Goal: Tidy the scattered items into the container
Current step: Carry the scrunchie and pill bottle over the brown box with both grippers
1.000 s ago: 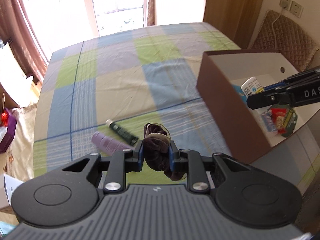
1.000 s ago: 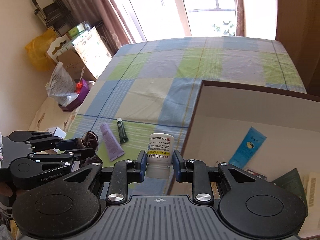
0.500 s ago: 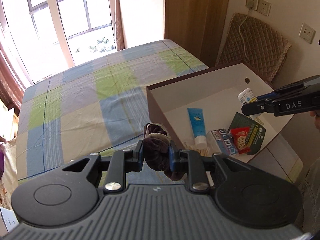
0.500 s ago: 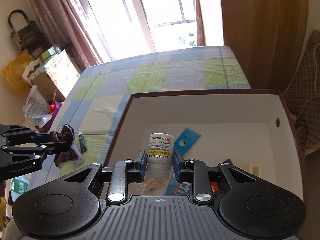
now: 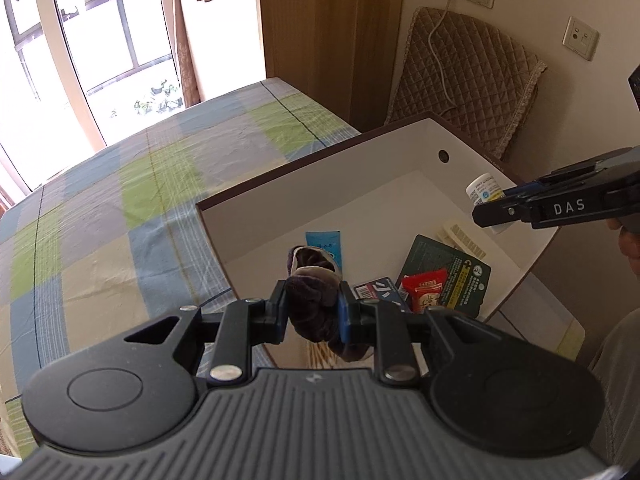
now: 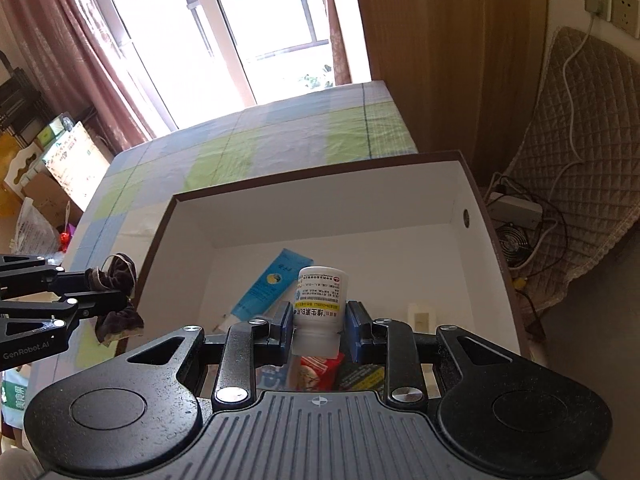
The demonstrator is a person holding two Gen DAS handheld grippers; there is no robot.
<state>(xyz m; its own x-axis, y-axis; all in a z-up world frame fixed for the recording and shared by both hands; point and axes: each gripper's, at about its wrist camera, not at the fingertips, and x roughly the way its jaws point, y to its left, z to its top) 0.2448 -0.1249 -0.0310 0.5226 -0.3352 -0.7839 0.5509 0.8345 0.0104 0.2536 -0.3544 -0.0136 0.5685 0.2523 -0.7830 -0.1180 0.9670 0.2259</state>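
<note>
My left gripper (image 5: 312, 314) is shut on a dark velvet scrunchie (image 5: 310, 292) and hovers over the near left corner of the brown box (image 5: 280, 178) with white inner walls. In the right wrist view the left gripper (image 6: 102, 300) and scrunchie (image 6: 118, 304) sit at the box's left wall. My right gripper (image 6: 320, 326) is shut on a white pill bottle (image 6: 320, 300), held above the box (image 6: 312, 200) interior. The left wrist view shows the right gripper (image 5: 494, 210) and bottle (image 5: 482, 190) over the box's right side. A blue tube (image 6: 272, 284) lies on the box floor.
Inside the box lie a dark green packet (image 5: 452, 276), a red sachet (image 5: 424, 290) and a white strip (image 5: 460, 236). The box rests on a checked tablecloth (image 5: 120, 208). A quilted chair back (image 5: 468, 76) with a cable stands behind. A person's hand (image 5: 628, 240) is at right.
Both grippers swung right from the tablecloth to above the box, each still holding its item. The tubes on the cloth have left both views.
</note>
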